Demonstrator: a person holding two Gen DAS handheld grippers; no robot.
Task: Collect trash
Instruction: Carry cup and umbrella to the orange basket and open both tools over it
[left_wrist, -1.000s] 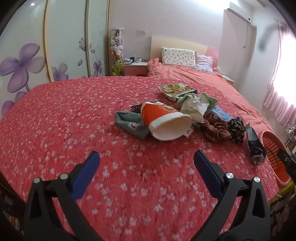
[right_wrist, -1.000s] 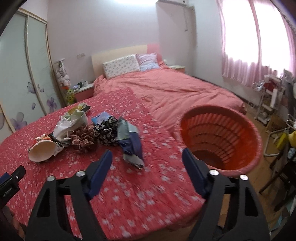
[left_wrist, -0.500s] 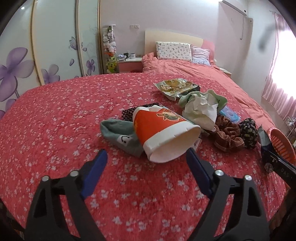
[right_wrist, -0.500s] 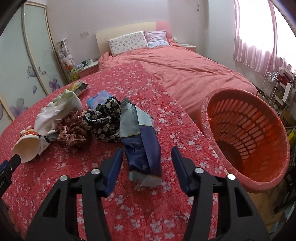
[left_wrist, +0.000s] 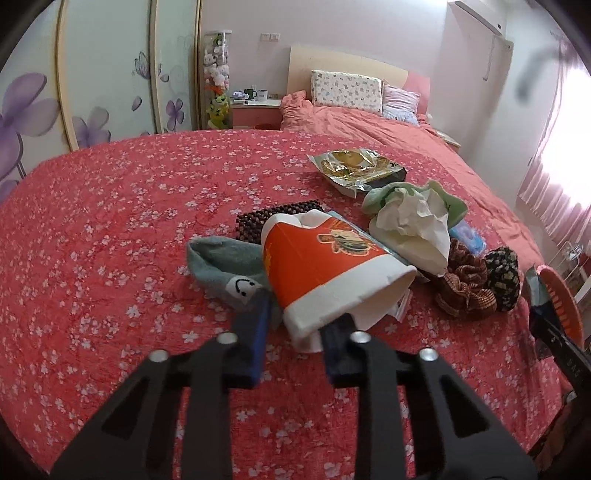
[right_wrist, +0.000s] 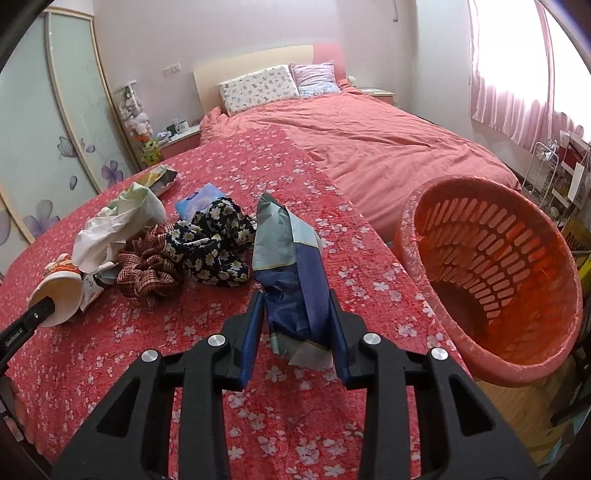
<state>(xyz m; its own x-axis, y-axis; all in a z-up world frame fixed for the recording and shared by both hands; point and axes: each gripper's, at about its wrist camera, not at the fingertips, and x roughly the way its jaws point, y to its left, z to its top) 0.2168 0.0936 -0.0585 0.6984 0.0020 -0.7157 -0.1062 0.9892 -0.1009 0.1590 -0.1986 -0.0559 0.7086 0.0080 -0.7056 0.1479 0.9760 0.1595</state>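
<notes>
- On the flowered bed cover, your left claw (left_wrist: 295, 332) is closing across the rim wall of the orange paper cup (left_wrist: 332, 273); thin and crushable, so pinch lightly.
- Your right claw (right_wrist: 297, 328) is closing around the blue foil wrapper (right_wrist: 295, 273): light, slippery, best taken mid-body.
- The orange basket (right_wrist: 491, 273) waits beside the bed.

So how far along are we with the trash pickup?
Early. The orange basket looks empty, so nothing is collected yet. In hand: the left gripper is closing on the paper cup's rim, one finger inside it, and the right gripper is closing around the blue wrapper. Left: crumpled tissue and gold snack bag.
</notes>
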